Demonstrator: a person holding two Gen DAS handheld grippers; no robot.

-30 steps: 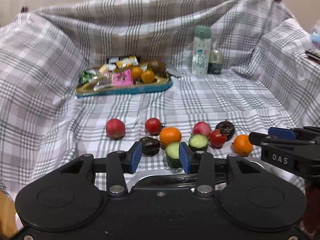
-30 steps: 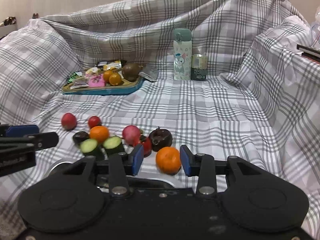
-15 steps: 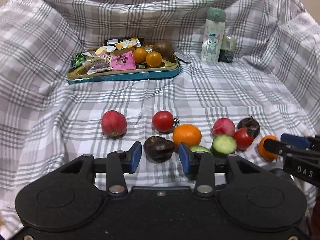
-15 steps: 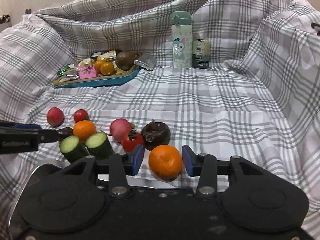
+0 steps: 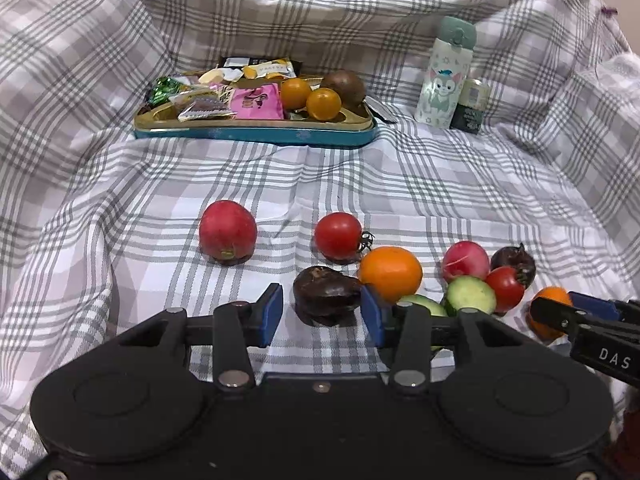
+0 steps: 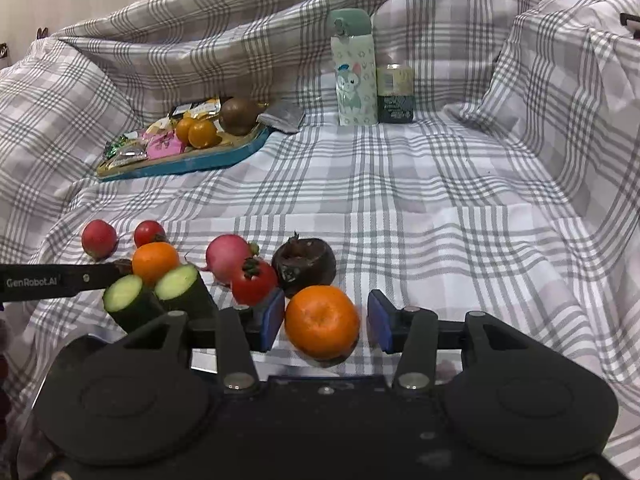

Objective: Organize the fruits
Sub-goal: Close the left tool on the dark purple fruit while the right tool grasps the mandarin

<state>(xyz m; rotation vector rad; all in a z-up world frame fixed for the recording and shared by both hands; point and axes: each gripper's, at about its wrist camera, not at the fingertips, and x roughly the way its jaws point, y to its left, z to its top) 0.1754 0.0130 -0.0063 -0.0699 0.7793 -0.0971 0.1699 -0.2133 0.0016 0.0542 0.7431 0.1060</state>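
Observation:
On the checked cloth lies a row of fruit. A dark brown fruit sits between the blue pads of my left gripper. Its jaws are opening, and a gap shows at the left pad. Around it lie a red fruit, a tomato, an orange and two cucumber pieces. My right gripper has another orange between its pads. These jaws are opening too, with a gap at the right pad. Behind that orange are a tomato and a dark fruit.
A blue tin tray at the back left holds snack packets, two small oranges and a brown fruit. A pale green bottle and a can stand at the back right. The cloth rises in folds on all sides.
Both grippers have come down and closer to the fruit. The left one shifted from the cucumber to the dark fruit and widened its jaws. The right jaws widened around the orange.

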